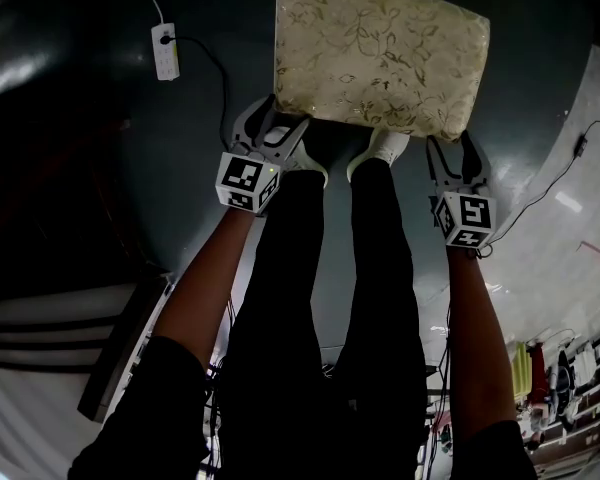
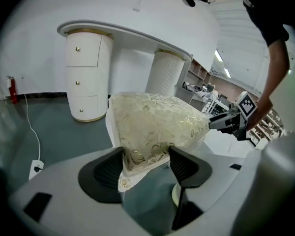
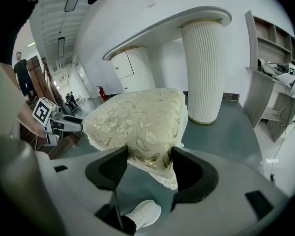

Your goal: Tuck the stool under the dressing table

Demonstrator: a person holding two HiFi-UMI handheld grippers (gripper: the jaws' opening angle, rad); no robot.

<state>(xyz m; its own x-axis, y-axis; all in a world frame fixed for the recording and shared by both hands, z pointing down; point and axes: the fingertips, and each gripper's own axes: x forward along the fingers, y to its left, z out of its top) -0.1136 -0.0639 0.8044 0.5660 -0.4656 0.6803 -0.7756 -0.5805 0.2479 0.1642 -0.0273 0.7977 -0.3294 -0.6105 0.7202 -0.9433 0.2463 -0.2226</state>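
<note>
Nearest, two legs in dark trousers and two white shoes (image 1: 385,148) are seen on the floor (image 1: 130,118), between two bare forearms. Two tongs are counted, one per hand, each with a marker cube behind it. The left tongs (image 2: 145,154) are spread wide, and the near left corner of the stool (image 1: 380,53) is taken in between their dark pads. The right tongs (image 3: 148,154) are likewise spread wide, with the near right corner of the same cushion set between their pads. In both gripper views the fabric is seen close against the pads. Only one stool is present: a rectangular seat in pale gold cloth with a leaf pattern, placed just beyond the shoes. A white trim is shown under its padding.

Further off, one white power strip (image 1: 165,50) is laid on the floor to the left of the stool, with a dark cable (image 1: 215,78) led away from it. The floor is dark grey-green and glossy. Beyond the stool, one white dressing table (image 2: 123,31) is set against a white wall, its curved tabletop carried on two supports: a rounded pedestal (image 2: 88,77) with three drawers and a fluted column (image 3: 204,73). The stool is kept in front of it, with bare floor between them.
</note>
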